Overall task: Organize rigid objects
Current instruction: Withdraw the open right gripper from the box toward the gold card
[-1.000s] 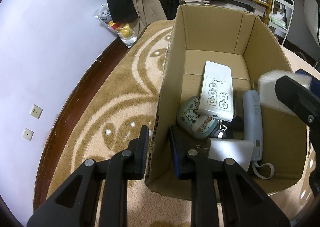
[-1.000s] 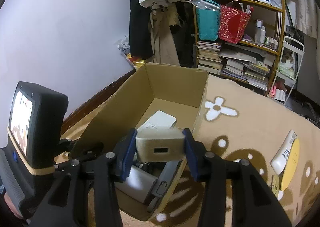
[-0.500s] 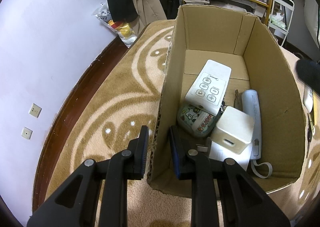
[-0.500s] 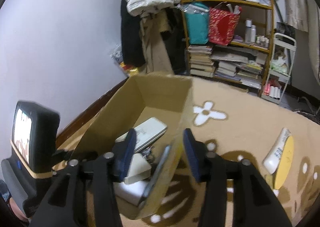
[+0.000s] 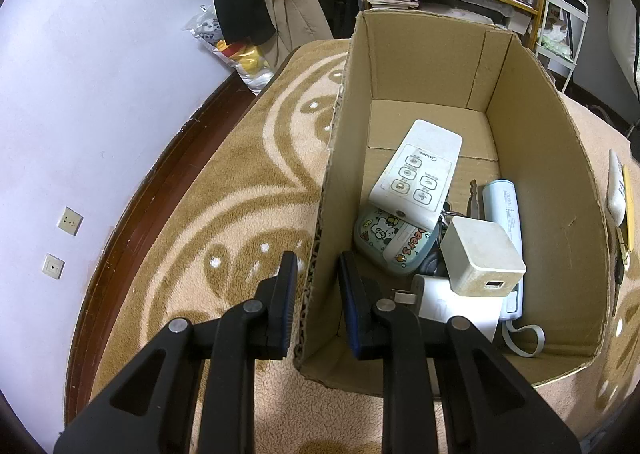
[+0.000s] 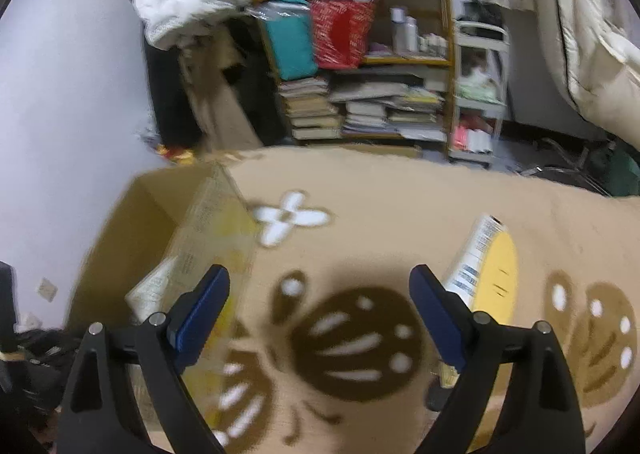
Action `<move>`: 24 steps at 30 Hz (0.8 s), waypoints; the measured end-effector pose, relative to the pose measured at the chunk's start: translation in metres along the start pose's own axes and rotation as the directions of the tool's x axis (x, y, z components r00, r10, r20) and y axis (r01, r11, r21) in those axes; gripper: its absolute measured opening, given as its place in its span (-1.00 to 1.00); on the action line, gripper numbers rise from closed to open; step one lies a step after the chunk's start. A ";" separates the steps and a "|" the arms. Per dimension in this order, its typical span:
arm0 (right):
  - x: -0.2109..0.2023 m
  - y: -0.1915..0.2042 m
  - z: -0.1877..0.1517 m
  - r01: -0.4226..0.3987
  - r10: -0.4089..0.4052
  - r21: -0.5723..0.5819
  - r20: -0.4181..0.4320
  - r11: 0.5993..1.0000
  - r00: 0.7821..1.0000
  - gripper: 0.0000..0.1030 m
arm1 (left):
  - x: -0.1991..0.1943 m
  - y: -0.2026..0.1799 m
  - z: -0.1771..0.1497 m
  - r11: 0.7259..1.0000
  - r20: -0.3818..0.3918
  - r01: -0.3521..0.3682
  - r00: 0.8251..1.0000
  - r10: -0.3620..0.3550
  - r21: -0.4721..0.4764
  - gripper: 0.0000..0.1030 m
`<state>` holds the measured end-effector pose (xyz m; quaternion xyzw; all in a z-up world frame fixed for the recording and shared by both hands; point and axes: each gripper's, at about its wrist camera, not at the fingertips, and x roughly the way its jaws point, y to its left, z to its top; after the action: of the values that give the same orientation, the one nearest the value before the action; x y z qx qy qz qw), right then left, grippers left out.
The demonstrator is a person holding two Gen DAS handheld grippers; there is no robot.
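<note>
Left claw (image 5: 316,278) of mine straddles the near left wall of the cardboard box (image 5: 560,158): one finger outside over the carpet (image 5: 224,190), one inside. Pads sit close to the cardboard; cannot tell whether they actually pinch it. Right claw (image 6: 320,306) is spread wide with nothing between the blue pads, hanging over the brown-patterned carpet just right of the box; that view is motion-blurred.

Box contents, left wrist view: white remote (image 5: 418,182) lies tilted, its near end resting on a cartoon-printed pouch (image 5: 390,240). Off-white charger cube (image 5: 482,256) sits near the front, port facing me, on top of a white flat item (image 5: 460,306) and touching a pale blue cylinder (image 5: 503,210) along the right side, which has a grey strap loop (image 5: 524,338) at its near end. Dark keys partly hidden under the remote and cube.

Outside the box, on the carpet to the right: a white tube (image 6: 476,254) lying beside a yellow flat oval thing (image 6: 496,278), just past my right finger. Shelf (image 6: 400,66) with books, a red bag and a teal bag stands at the back, coats hanging left of it.
</note>
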<state>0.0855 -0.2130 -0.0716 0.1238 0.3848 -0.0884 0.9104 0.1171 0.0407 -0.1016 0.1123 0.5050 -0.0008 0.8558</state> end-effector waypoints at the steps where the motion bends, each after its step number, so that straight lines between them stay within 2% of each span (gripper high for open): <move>1: 0.003 -0.006 -0.003 0.010 -0.009 0.005 -0.013 1.000 1.000 0.86 | 0.000 0.000 0.000 1.000 0.001 0.000 1.000 0.000 -0.001 -0.59; 8: 0.014 -0.046 -0.011 0.076 -0.072 0.099 -0.043 0.992 0.996 0.86 | 0.000 0.000 0.000 1.000 0.000 0.001 1.000 -0.001 0.000 -0.59; 12: 0.019 -0.070 -0.024 0.117 -0.101 0.169 -0.100 0.979 0.990 0.86 | 0.000 0.000 0.000 1.000 0.000 0.000 1.000 0.000 0.000 -0.59; 19: 0.028 -0.105 -0.046 0.127 -0.069 0.269 -0.216 0.955 0.974 0.86 | 0.000 0.000 0.000 1.000 0.000 0.000 1.000 0.000 0.000 -0.59; 24: 0.038 -0.116 -0.064 0.120 -0.031 0.334 -0.258 0.935 0.966 0.85 | 0.000 0.000 0.000 1.000 0.000 0.000 1.000 0.000 0.000 -0.59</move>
<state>0.0387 -0.3069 -0.1610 0.2772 0.4787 -0.1736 0.8147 0.1173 0.0405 -0.1016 0.1124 0.5050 -0.0010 0.8558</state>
